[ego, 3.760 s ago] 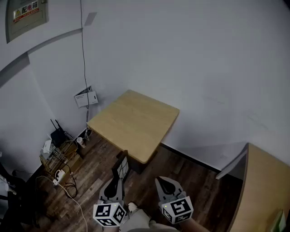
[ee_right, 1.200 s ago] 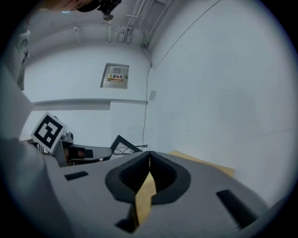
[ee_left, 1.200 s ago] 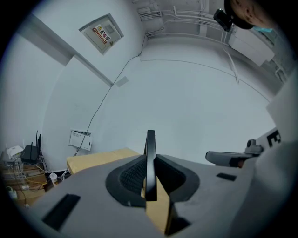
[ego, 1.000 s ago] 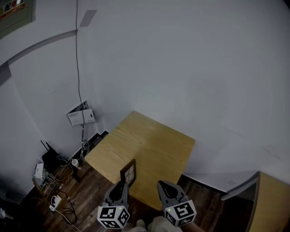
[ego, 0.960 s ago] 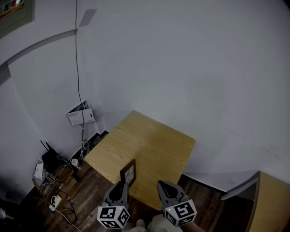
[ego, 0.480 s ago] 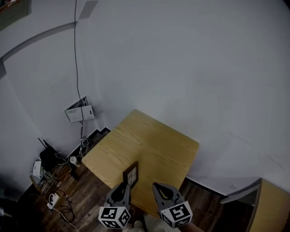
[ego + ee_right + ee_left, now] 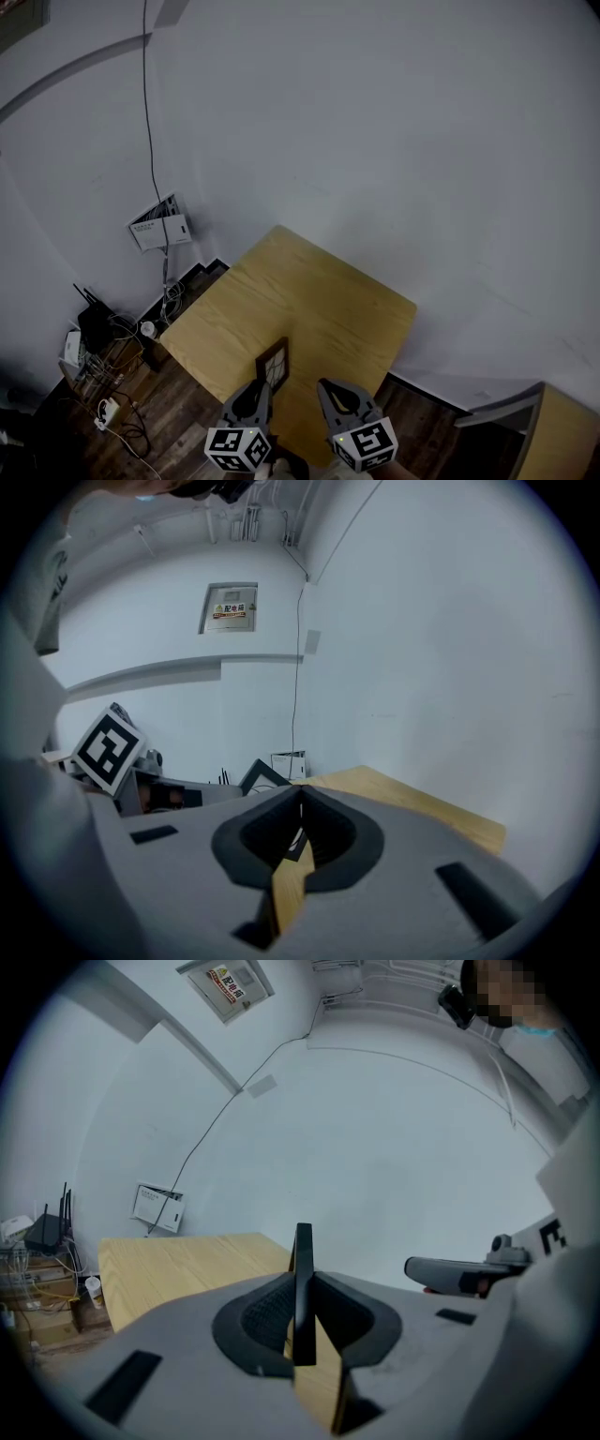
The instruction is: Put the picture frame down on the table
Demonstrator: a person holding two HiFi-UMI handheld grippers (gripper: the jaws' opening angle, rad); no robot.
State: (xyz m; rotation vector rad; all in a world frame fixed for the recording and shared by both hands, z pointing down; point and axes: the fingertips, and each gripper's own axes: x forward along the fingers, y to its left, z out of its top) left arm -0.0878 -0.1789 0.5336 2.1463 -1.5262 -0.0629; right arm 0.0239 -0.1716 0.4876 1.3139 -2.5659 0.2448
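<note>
My left claw [image 7: 255, 394] is clenched on the picture frame [image 7: 273, 364], pinching its lower edge so the frame stands upright beyond the tips. From my left claw's own view [image 7: 302, 1330] the frame [image 7: 303, 1279] shows edge-on, a thin dark bar squeezed between the two pads. It hangs over the near margin of the worktop [image 7: 323, 295], which stretches away ahead of both claws. I cannot tell whether its bottom touches the wood. My right claw [image 7: 333, 396] rides just beside the left, jaws closed together with nothing in them [image 7: 300, 799].

The risk I see is the narrow grip. A pinch on one thin edge could let the frame swing or slip as I lower it. It is also close to the worktop's near edge, so letting go here, upright, could topple it back toward me and onto the floor. I judge it needs carrying further ahead of the claw and tilting flat first.

A wall panel [image 7: 230, 607] up beyond my right claw bears a red-and-yellow label, too small to read. The cubes carry only square markers.
</note>
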